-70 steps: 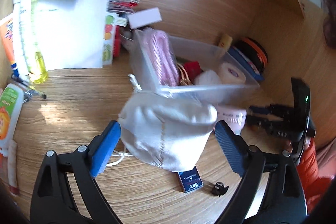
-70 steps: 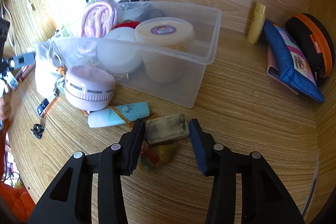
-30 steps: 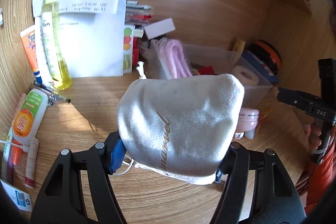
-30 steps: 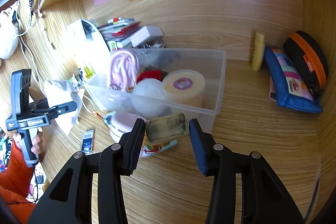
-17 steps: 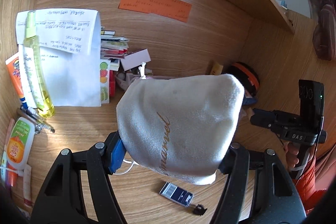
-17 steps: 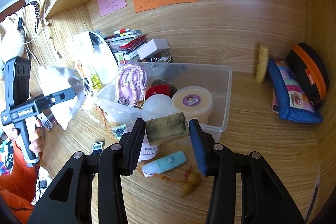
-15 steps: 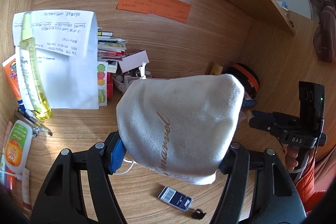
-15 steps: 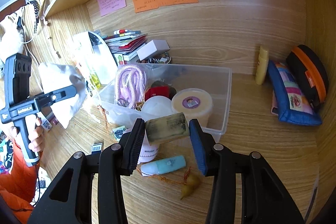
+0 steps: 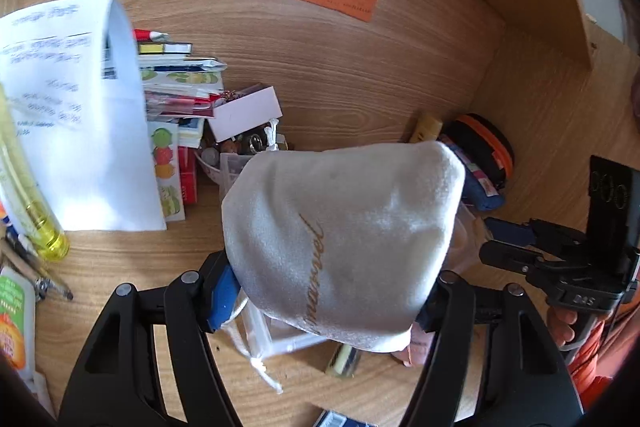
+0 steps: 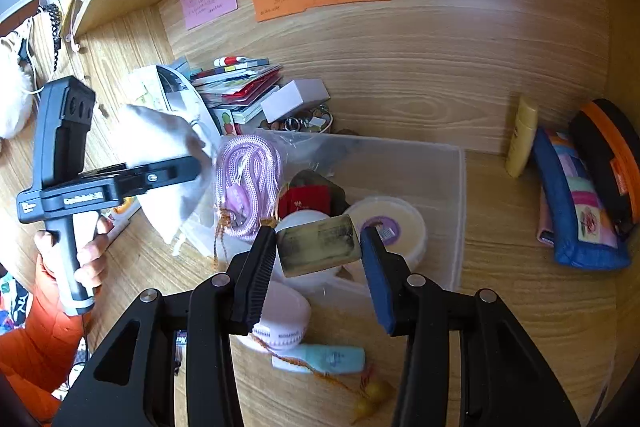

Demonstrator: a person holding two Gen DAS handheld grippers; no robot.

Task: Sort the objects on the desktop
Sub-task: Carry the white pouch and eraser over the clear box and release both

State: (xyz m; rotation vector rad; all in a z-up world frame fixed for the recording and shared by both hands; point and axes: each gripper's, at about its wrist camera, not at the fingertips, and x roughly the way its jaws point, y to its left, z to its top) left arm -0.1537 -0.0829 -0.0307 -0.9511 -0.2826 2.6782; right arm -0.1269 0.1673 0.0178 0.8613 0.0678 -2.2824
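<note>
The wooden bench [image 10: 500, 291] carries a clear plastic bin [image 10: 440, 187] near its middle, with a pink round case [image 10: 286, 323] and a mint tube [image 10: 332, 359] just in front. A blue pouch [image 10: 576, 211] and yellow tube [image 10: 522, 135] stand at the back right corner. Stacked booklets [image 10: 240, 83] lie toward the back left.

Daylight falls from the left, bright on the white paper [image 9: 72, 115], which glares and blurs. The pouch [image 9: 344, 239] is softly lit, its underside shaded. Both views bend strongly at the edges, with black corners. The desk [image 10: 532, 311] under the grippers lies in shadow.

Cord [image 10: 246, 179] and tub [image 10: 386, 227] inside bin [image 10: 456, 195]
</note>
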